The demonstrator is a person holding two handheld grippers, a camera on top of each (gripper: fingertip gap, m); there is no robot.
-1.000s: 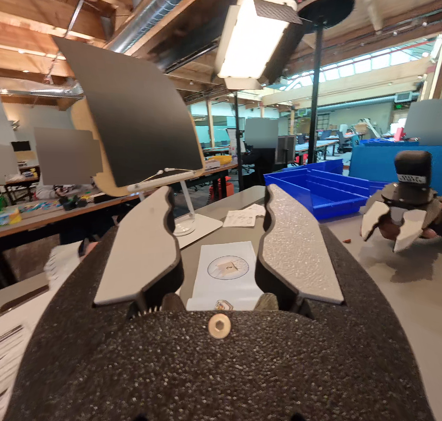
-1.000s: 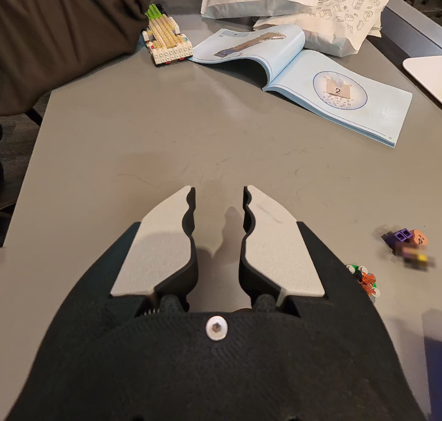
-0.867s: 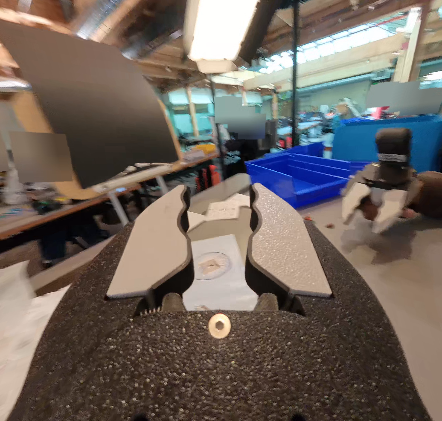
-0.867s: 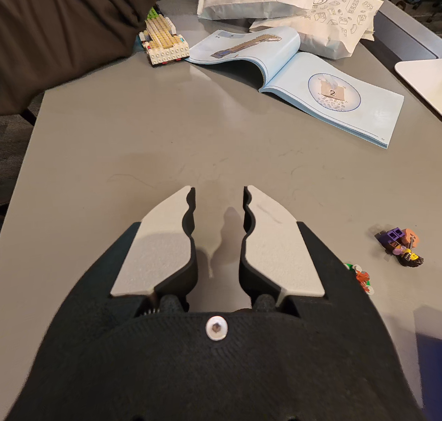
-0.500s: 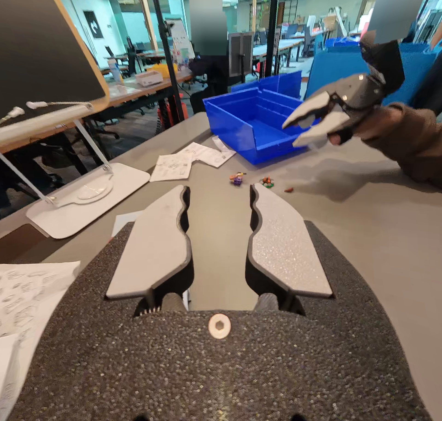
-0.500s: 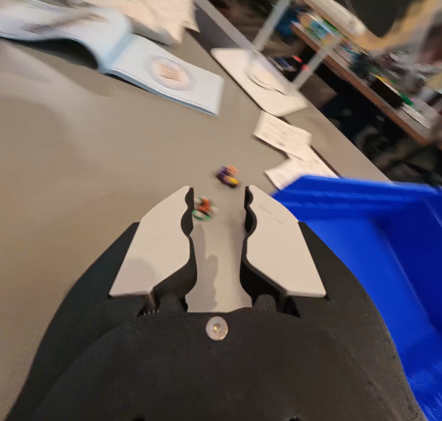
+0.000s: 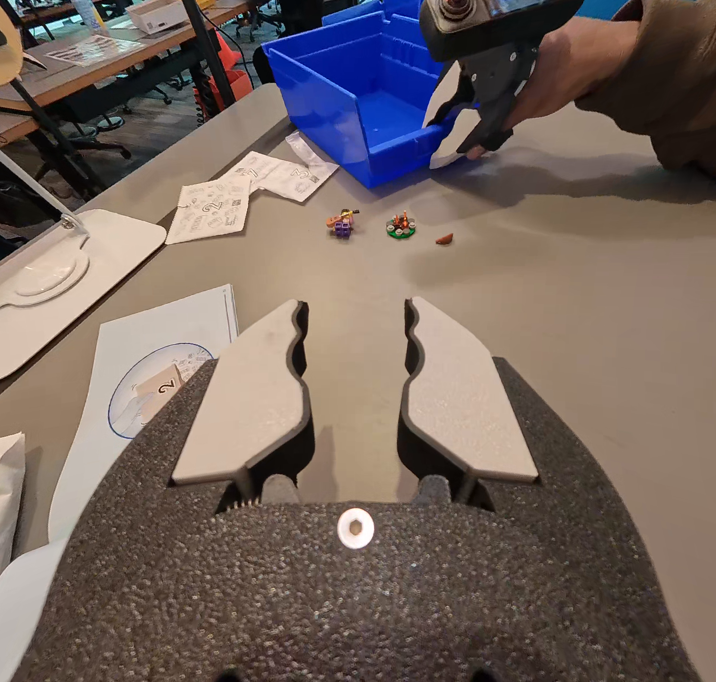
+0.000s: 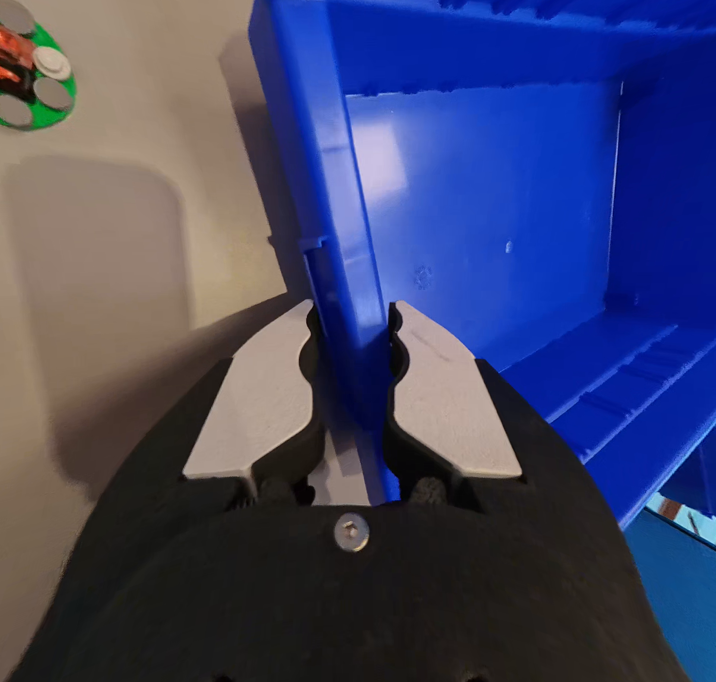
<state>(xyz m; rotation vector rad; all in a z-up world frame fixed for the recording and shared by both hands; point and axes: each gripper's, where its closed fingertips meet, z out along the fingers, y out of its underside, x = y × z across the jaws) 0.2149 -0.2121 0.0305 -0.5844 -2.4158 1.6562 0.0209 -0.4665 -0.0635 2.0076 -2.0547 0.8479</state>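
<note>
Your right gripper [image 8: 350, 317]: fingers straddle the blue bin [image 8: 503, 198] front wall, both pads against it, wall running straight ahead | your left gripper [image 7: 355, 307]: fingers apart, nothing between, above grey table [image 7: 542, 334], bin well ahead-right.

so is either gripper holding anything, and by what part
The right gripper has its jaws closed on the blue bin at its low front wall. The left gripper holds nothing; its jaws stand open over bare table.
</note>
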